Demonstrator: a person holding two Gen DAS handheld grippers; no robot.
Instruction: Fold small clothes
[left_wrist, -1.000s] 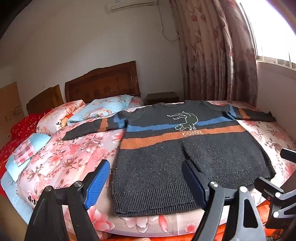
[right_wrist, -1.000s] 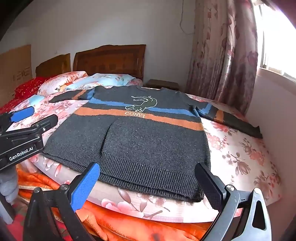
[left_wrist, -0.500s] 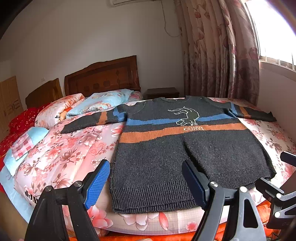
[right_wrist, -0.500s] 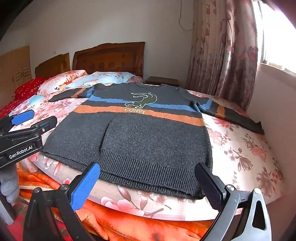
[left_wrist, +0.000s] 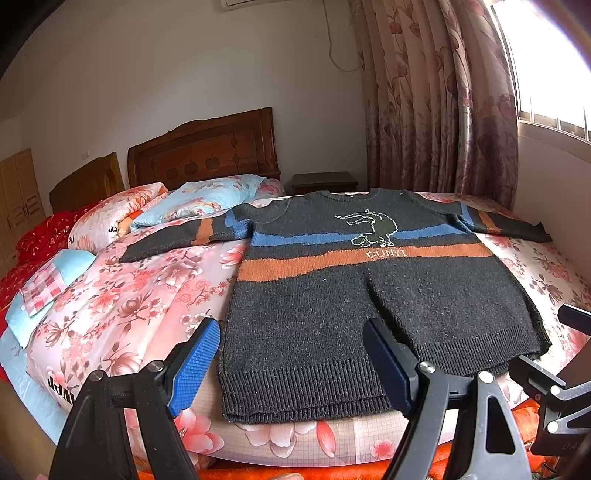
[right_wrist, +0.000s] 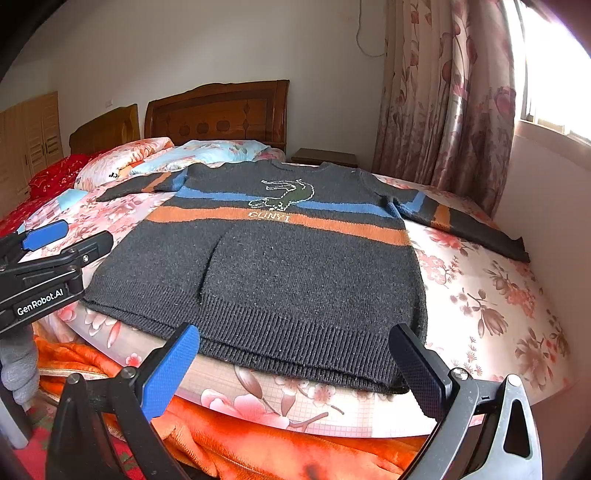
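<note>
Dark knitted sweater lies flat, front up, on the floral bedsheet, both sleeves spread out, ribbed hem at the near edge of the bed. Blue and orange stripes cross the chest. Left gripper hovers just short of the hem's left part, jaws spread wide, nothing between them. Right gripper hovers before the hem's right part, likewise released and empty. Pillows sit against the wooden headboard

Bare floral bedspread lies open on both sides of the flat sweater; pillows crowd the headboard, and a wall hems the right sleeve.
</note>
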